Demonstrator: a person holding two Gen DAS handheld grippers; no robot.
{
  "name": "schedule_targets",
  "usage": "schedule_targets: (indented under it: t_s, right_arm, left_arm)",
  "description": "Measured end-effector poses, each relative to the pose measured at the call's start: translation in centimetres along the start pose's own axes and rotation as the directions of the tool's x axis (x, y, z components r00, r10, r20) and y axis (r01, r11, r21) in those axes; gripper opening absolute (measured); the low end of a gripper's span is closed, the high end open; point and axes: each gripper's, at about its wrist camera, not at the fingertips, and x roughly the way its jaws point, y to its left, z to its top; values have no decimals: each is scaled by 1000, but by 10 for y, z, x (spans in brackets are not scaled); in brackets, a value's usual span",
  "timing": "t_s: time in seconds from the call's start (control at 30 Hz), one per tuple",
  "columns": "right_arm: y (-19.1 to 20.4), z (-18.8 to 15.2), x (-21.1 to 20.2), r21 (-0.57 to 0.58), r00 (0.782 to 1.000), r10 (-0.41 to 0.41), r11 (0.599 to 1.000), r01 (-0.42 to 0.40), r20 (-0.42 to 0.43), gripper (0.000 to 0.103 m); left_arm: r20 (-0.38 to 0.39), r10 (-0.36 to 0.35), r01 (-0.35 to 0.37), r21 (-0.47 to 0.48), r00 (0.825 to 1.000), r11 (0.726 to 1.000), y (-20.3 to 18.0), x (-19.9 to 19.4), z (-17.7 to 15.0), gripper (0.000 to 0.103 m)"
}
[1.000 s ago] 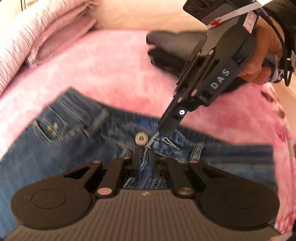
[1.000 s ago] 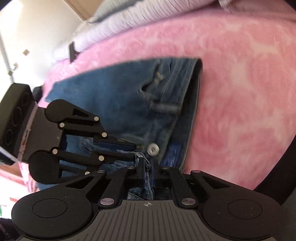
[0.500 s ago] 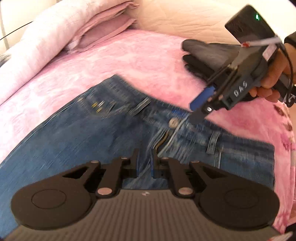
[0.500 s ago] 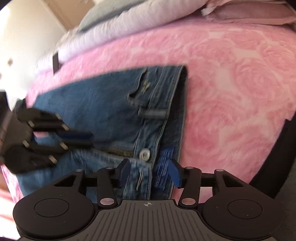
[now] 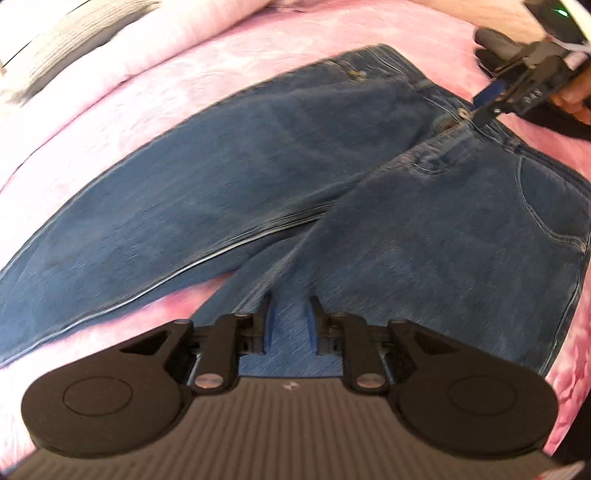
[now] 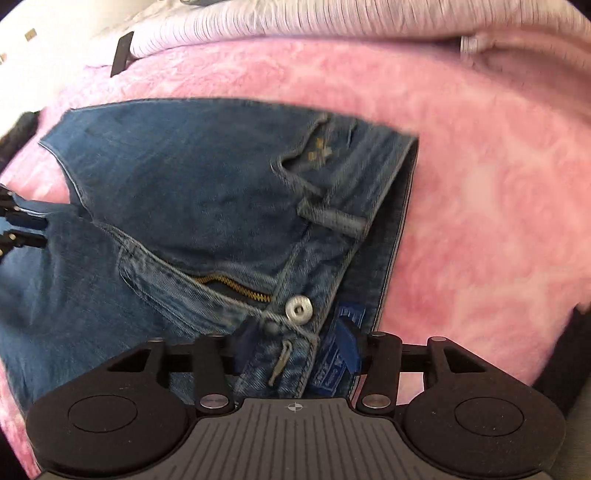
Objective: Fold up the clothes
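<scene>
Blue jeans [image 5: 332, 184] lie front side up on the pink blanket, legs running to the left. My left gripper [image 5: 290, 321] hovers over the lower leg. Its jaws are opening, with denim below them and nothing pinched. My right gripper [image 5: 484, 105], held by a hand, is at the waistband button at the upper right. In the right wrist view the jeans [image 6: 184, 184] show the metal button [image 6: 299, 309], the half-open zipper and a blue label. The right gripper [image 6: 297, 347] stands open astride the waistband without pressing it. The left gripper [image 6: 37, 229] shows at the far left edge.
A fluffy pink blanket [image 5: 258, 74] covers the bed. Pale striped bedding [image 6: 332, 22] and pillows [image 5: 92, 40] lie along the far side. A dark folded garment [image 5: 491, 40] sits beyond the waistband. A flat black object [image 6: 122, 53] lies by the bedding.
Both grippers were shut on the denim at the fly and have let go. The left one pulled back along the legs, away from the waistband. The right one opened and stayed by the button.
</scene>
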Motion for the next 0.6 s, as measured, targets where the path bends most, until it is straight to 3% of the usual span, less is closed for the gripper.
schedule_targets:
  t_s: [0.13, 0.27, 0.4, 0.6]
  right_arm:
    - [41, 8, -28, -28, 999, -17, 999, 18, 48, 50]
    - [103, 17, -35, -79, 996, 70, 995, -65, 55, 50]
    - [181, 22, -29, -237, 995, 97, 968, -87, 33, 50]
    - [274, 21, -11, -243, 997, 68, 967, -75, -38, 50]
  left_arm:
    - [57, 17, -15, -39, 998, 999, 25, -33, -15, 18]
    - [45, 5, -6, 3, 999, 1000, 58, -51, -43, 22]
    - [8, 47, -47, 65, 999, 997, 101, -71, -92, 24]
    - [-78, 153, -155, -8, 985, 988, 183, -110, -198, 30]
